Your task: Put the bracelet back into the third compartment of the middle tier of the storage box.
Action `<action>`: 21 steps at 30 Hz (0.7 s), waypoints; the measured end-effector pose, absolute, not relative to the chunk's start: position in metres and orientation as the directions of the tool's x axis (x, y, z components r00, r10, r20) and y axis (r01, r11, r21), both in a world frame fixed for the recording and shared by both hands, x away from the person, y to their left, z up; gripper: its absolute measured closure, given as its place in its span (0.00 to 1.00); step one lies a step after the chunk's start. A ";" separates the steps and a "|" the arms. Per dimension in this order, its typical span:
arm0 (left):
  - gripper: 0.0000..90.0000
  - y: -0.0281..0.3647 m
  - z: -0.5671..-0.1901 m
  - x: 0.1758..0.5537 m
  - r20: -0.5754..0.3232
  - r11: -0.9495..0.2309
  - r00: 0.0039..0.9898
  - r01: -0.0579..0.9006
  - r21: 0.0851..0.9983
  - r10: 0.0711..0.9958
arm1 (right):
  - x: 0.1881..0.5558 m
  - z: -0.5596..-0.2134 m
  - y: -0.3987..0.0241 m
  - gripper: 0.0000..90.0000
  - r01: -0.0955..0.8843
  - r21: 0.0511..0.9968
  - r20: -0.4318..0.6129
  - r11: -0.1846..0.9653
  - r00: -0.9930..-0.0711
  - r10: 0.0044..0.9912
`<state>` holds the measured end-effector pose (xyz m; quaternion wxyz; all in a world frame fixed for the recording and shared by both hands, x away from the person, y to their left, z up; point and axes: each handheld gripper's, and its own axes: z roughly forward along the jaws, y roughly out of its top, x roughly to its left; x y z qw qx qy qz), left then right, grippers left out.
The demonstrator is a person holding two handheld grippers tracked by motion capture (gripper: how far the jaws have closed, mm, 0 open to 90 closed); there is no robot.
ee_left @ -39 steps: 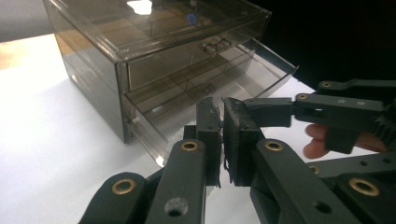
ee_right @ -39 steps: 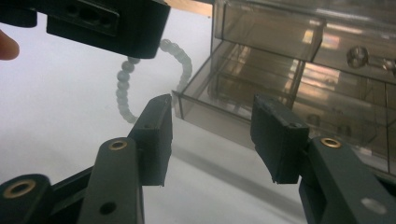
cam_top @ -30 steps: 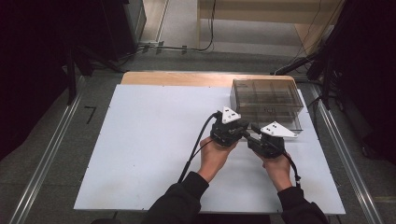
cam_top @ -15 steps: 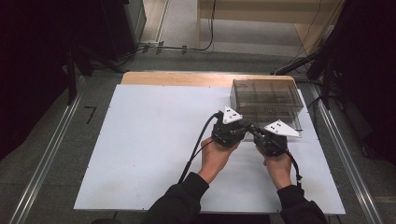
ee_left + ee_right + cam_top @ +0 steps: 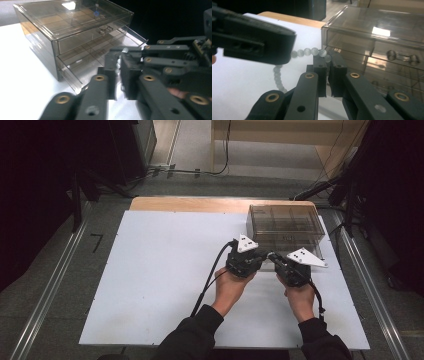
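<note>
Beads [image 5: 312, 52] on a pale string are hanging between my two grippers, just in front of the box [image 5: 285, 224], a smoky clear organiser with drawers. I am pinching one end with the right gripper [image 5: 327, 58], its jaws closed on a bead at the tips, so the strand is stretching sideways instead of sagging onto the table [image 5: 160, 270]. My left gripper [image 5: 119, 65] is meeting it head-on; its jaws are nearly together around something pale, probably the strand's other part, though blur is keeping me from being sure. A loop [image 5: 277, 77] is drooping below the left gripper. I am holding both hands close to the box's lower drawer [image 5: 100, 53], which is standing pulled out, most likely so the beads can go in without tangling.
</note>
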<state>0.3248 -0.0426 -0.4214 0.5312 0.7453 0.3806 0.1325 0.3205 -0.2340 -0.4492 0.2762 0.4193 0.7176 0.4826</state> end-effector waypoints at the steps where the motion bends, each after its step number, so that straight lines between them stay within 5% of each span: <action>1: 0.81 -0.041 -0.422 0.326 -0.215 -0.141 0.673 0.432 0.891 0.708 | 0.321 -0.448 -0.236 0.92 0.335 0.926 0.012 0.174 -0.488 0.873; 12: 0.56 -0.023 -0.434 0.323 -0.164 -0.144 0.606 0.427 0.893 0.779 | 0.332 -0.441 -0.275 0.92 0.341 0.938 0.089 0.055 -0.392 0.916; 21: 0.53 -0.007 -0.441 0.319 -0.174 -0.145 0.591 0.452 0.880 0.788 | 0.345 -0.438 -0.309 0.92 0.345 0.938 0.115 -0.005 -0.301 0.947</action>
